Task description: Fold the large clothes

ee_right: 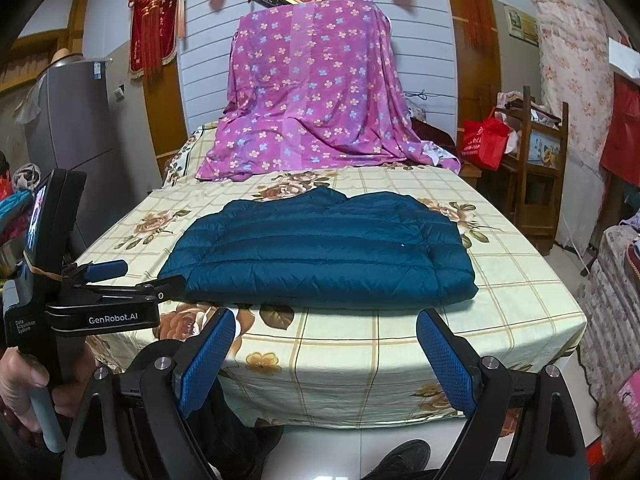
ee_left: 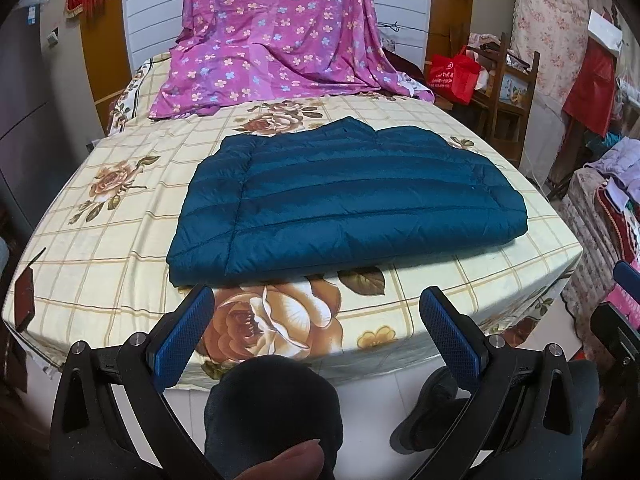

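A dark teal quilted down jacket [ee_left: 348,200] lies folded in a flat rectangle on the bed; it also shows in the right wrist view [ee_right: 320,260]. My left gripper [ee_left: 316,304] is open and empty, held off the bed's near edge, just short of the jacket's front edge. My right gripper [ee_right: 326,328] is open and empty, also back from the bed, below the jacket's front edge. The left gripper's body [ee_right: 100,304] shows at the left of the right wrist view, held in a hand.
The bed [ee_left: 100,248] has a cream checked sheet with rose prints. A purple flowered sheet [ee_left: 280,40] drapes over the headboard end. A wooden chair with a red bag [ee_right: 486,142] stands right of the bed. My legs and shoes [ee_left: 432,416] are below.
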The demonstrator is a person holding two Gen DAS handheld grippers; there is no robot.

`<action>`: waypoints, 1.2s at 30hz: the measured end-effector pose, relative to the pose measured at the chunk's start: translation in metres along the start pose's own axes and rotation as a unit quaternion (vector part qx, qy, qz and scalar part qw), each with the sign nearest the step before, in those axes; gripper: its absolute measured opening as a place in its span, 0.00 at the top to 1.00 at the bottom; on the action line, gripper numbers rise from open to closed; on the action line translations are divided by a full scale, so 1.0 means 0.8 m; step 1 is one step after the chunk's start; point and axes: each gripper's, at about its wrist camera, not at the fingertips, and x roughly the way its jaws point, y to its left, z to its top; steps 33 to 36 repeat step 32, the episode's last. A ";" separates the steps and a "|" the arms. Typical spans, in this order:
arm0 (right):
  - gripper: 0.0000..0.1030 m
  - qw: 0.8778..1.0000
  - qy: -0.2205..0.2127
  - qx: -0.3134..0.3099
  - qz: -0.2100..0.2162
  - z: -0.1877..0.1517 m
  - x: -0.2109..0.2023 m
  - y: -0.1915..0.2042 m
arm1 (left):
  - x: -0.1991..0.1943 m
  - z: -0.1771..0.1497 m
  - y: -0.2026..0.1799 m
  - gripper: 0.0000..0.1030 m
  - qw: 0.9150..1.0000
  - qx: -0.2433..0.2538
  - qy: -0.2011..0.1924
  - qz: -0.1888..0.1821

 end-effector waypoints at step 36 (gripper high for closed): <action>0.12 1.000 0.014 0.007 -0.017 0.000 0.009 -0.006 | -0.006 -0.001 0.007 0.00 1.000 0.001 -0.020 0.002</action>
